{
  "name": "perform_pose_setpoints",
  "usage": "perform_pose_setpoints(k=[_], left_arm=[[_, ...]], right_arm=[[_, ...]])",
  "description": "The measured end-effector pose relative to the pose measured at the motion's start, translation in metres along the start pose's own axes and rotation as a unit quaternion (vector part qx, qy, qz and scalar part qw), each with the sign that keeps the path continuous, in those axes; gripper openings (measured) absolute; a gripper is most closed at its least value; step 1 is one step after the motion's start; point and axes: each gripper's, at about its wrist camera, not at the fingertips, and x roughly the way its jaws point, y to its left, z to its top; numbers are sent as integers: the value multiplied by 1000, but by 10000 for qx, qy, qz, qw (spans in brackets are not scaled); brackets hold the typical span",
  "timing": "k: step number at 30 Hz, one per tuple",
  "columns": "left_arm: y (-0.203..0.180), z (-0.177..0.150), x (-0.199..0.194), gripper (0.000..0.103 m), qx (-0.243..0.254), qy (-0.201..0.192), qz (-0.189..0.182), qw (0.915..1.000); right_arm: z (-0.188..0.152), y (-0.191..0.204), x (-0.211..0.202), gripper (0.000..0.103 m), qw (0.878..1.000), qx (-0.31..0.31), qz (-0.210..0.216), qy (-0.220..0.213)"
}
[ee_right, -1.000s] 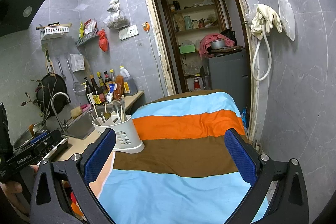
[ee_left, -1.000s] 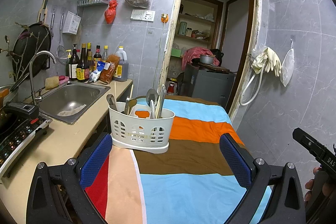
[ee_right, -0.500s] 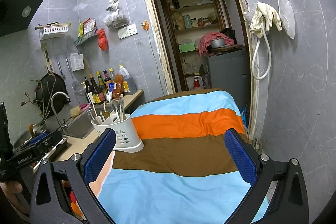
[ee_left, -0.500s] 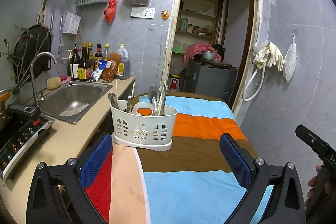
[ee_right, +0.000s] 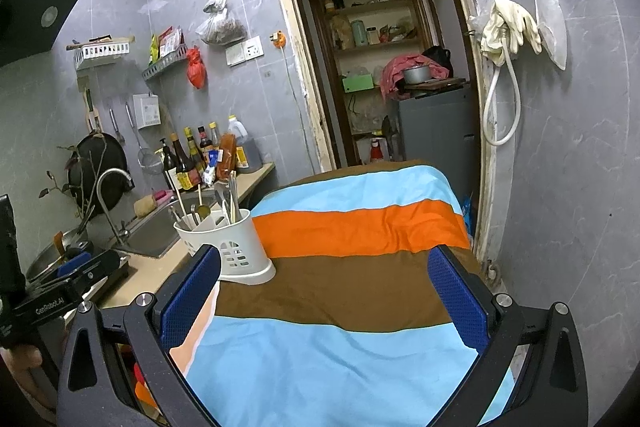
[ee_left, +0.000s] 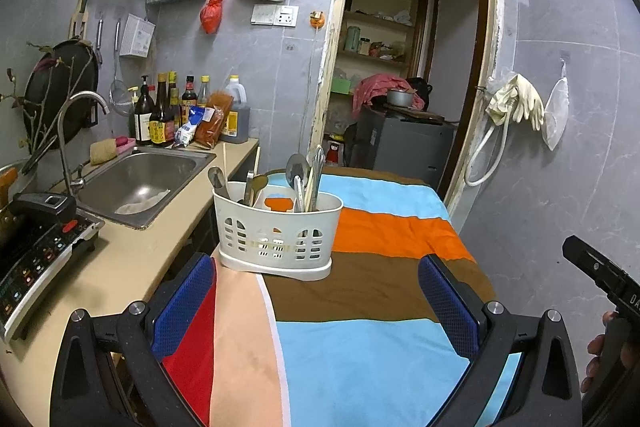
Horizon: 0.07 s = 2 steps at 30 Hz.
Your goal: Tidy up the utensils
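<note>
Jaws of the left gripper (ee_left: 316, 301) and right gripper (ee_right: 324, 291) are being held wide, gripping nothing; the white utensil caddy (ee_left: 277, 229), spoons (ee_left: 296, 173) standing inside, is being seen at eleven o'clock on the striped surface (ee_left: 360, 307)

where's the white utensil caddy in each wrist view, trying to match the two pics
Left wrist: the white utensil caddy sits just left of centre, ahead of the open left gripper, on the striped cloth.
Right wrist: the caddy is at mid-left, just past the left finger of the open right gripper.
Shared landmark: the cloth's orange stripe, directly right of the caddy in both.
</note>
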Motion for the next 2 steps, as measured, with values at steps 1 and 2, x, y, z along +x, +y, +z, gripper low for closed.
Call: perform_pose_setpoints(k=[1,2], left_arm=[[1,0,2,103,-9,16,7,10000],[3,0,3,103,-17,33,17,10000]], right_arm=[[-1,2,0,102,10000,5,-1,22],[0,1,1,102,10000,10,2,37]])
